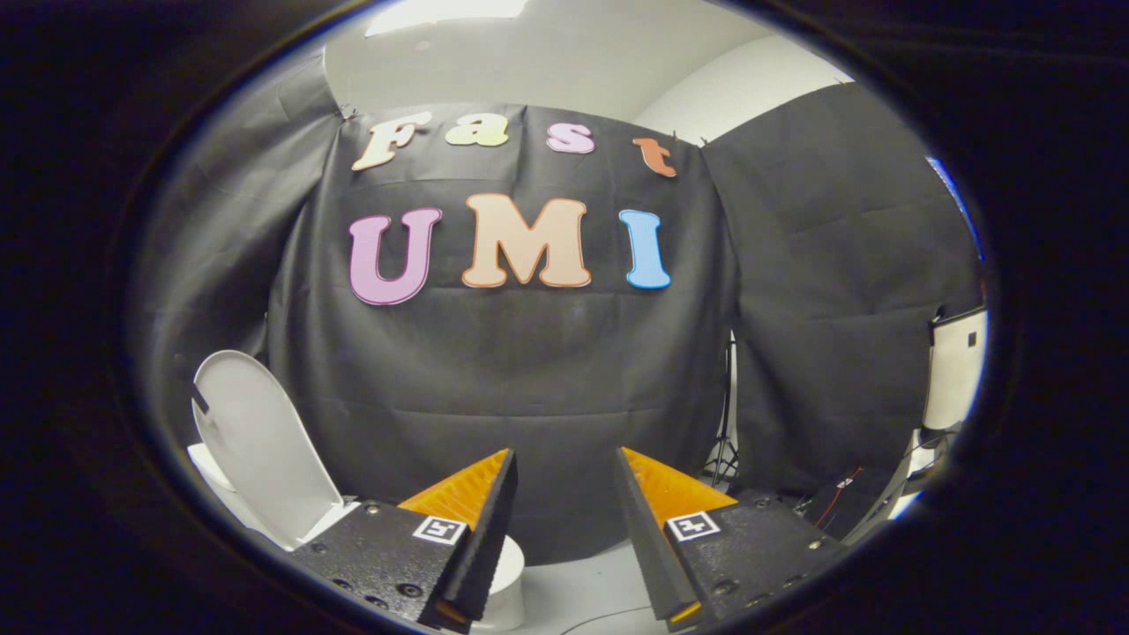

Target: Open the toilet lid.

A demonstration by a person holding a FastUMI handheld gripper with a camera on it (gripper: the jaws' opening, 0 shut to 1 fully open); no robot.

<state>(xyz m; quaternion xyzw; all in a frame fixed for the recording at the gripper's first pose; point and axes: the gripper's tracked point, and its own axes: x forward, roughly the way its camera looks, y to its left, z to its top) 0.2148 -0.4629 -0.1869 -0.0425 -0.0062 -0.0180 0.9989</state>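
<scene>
The white toilet lid [260, 441] stands raised, nearly upright, left of my fingers and a little beyond them. A white part of the toilet [504, 582] peeks out below and between the fingers. My gripper [564, 463] is open, its two orange-and-black fingers spread apart with nothing between them. It is up in the air, apart from the lid and pointing at the black cloth wall.
Black cloth wall [529, 379] hangs straight ahead. A tripod stand [725, 450] shows in a gap to the right. A white panel [953, 370] and some cables [838, 498] sit at the far right. The floor [591, 586] is white.
</scene>
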